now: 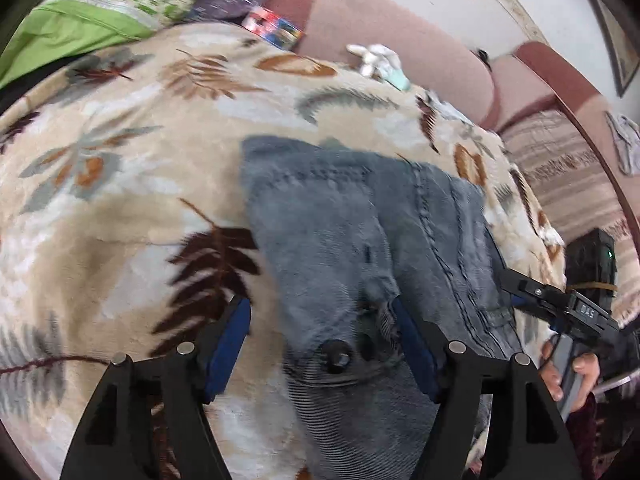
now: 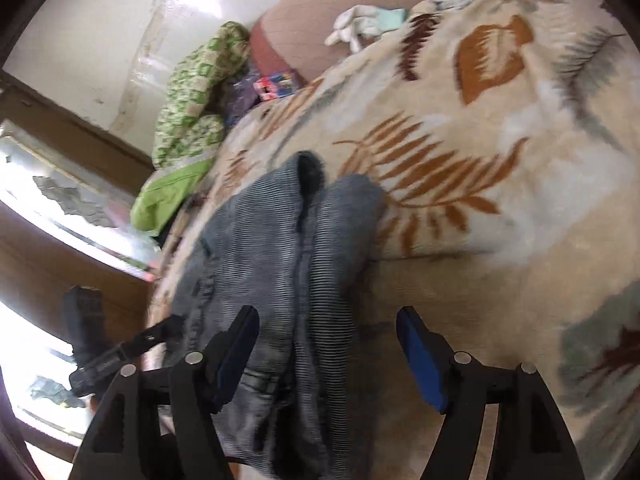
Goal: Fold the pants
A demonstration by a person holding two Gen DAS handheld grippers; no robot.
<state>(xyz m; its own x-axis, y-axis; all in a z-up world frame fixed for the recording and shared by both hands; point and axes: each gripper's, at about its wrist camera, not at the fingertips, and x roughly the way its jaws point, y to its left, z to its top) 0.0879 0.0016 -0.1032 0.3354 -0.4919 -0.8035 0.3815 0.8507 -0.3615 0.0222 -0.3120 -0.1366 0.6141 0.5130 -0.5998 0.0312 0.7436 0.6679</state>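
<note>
Grey-blue corduroy pants (image 1: 360, 248) lie folded on a beige leaf-print blanket (image 1: 120, 200). Their waistband with a dark button (image 1: 336, 356) lies between the wide-open fingers of my left gripper (image 1: 320, 320), which hovers just above the waist end. In the right wrist view the pants (image 2: 288, 248) run away from the camera, and the open right gripper (image 2: 326, 332) hovers over their near end without holding cloth. The right gripper also shows in the left wrist view (image 1: 560, 300), at the pants' right edge. The left gripper shows in the right wrist view (image 2: 132, 344), at their left edge.
The blanket (image 2: 480, 160) covers a bed against a pink padded headboard (image 1: 380, 20). A green patterned quilt (image 2: 192, 96), a colourful small box (image 1: 276, 28) and white and mint cloths (image 1: 380, 60) lie along the far edge. A window (image 2: 60, 200) is at the left.
</note>
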